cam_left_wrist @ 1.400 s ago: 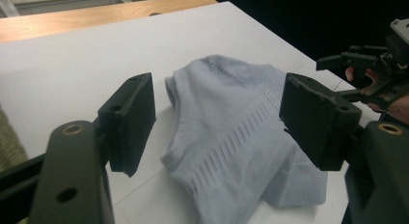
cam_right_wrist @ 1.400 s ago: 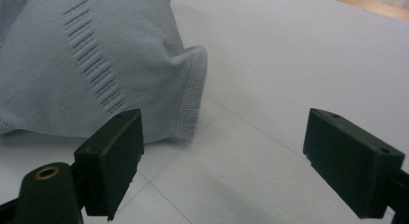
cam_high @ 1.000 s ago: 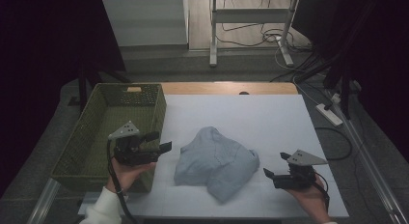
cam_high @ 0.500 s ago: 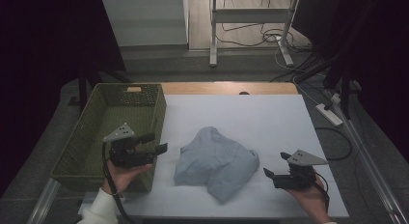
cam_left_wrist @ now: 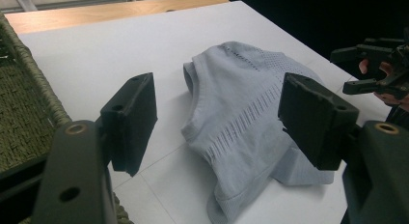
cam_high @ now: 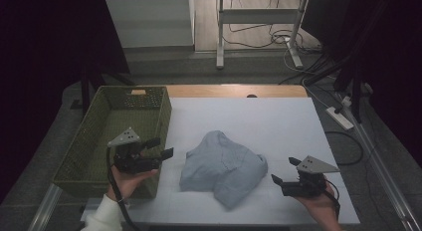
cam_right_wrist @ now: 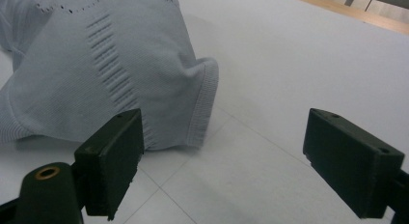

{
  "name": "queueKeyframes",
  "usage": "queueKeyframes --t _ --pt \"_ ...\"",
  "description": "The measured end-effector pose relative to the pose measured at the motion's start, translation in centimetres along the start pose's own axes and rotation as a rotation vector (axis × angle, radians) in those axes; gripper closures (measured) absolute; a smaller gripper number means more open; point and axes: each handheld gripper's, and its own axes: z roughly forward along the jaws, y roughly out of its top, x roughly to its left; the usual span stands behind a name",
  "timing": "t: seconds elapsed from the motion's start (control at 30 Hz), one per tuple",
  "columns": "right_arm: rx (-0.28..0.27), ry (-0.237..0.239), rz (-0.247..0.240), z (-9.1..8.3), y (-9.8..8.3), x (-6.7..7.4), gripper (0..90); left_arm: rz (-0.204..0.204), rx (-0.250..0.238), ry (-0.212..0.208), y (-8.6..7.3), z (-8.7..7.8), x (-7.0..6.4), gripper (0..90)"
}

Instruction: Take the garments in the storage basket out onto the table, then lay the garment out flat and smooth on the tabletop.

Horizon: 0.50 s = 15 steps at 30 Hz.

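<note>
Grey knit garment (cam_high: 222, 167) lies crumpled on the white bench (cam_high: 259, 116), lower centre of the high view. Left claw (cam_high: 160, 147) sits left of it, over the near right corner of the green wicker basket (cam_high: 89, 141), jaws wide, nothing between them. Right claw (cam_high: 284, 170) is lower right, just off the garment's edge, jaws wide too, empty. Both point at the garment, neither touching it.

Left gripper (cam_left_wrist: 217, 118): 2 black jaws spread wide, nothing between the pads. Crumpled pale blue knit garment (cam_left_wrist: 251, 113) lies on the white table (cam_left_wrist: 96, 55) just ahead of them. Woven green basket (cam_left_wrist: 24, 103) beside the left-hand jaw. Right gripper (cam_left_wrist: 381, 74) far off, past the right-hand jaw.
</note>
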Motion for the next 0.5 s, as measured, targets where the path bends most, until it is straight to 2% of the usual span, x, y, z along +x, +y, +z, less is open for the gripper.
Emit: queueKeyframes --t 0.17,0.3,0.5 --pt "-0.016 0.011 0.02 0.2 0.4 0.1 14.7 -0.007 -0.008 -0.001 -0.1 -0.1 0.0 30.2" --pt "-0.007 0.016 0.002 0.3 0.5 0.7 14.7 -0.005 -0.007 -0.003 -0.1 0.1 0.0 30.2" --pt "-0.022 0.017 -0.04 0.2 1.2 1.9 14.7 -0.015 -0.026 -0.011 -0.2 0.0 0.0 30.4"
